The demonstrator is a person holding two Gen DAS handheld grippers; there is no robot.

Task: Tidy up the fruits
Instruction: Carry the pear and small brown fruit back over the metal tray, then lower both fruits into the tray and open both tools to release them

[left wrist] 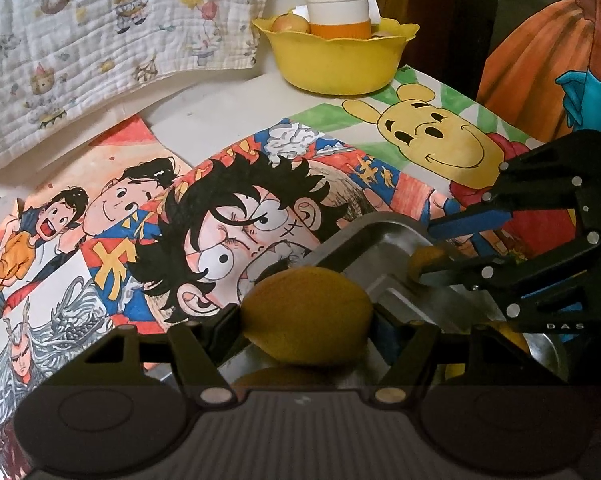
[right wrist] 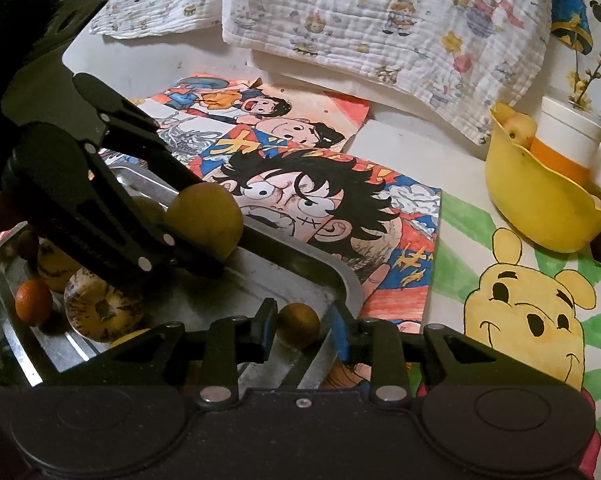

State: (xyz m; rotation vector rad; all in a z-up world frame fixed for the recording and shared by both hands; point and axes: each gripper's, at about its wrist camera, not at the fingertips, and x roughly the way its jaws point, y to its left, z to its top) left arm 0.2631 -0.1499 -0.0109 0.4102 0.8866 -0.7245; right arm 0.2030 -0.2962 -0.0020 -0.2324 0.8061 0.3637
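My left gripper (left wrist: 306,320) is shut on a large round yellow-brown fruit (left wrist: 300,304) and holds it just above the metal tray (left wrist: 384,232). The right wrist view shows that same fruit (right wrist: 212,212) gripped over the tray's far rim (right wrist: 340,276). My right gripper (right wrist: 302,330) is low over the tray's near corner. A small brownish fruit (right wrist: 298,324) lies between its fingers. The fruit sits close to the left finger, and a gap shows before the blue right pad (right wrist: 340,332), so the jaws are open. In the left wrist view the right gripper (left wrist: 425,251) straddles that small fruit (left wrist: 420,260).
A small orange (right wrist: 32,302) and striped yellow fruits (right wrist: 100,312) lie in the tray. A yellow bowl (left wrist: 336,64) at the back holds an apple (left wrist: 290,24) and an orange-and-white cup (left wrist: 338,12). Cartoon drawings (left wrist: 228,216) cover the table, and a printed cloth (left wrist: 100,28) hangs behind.
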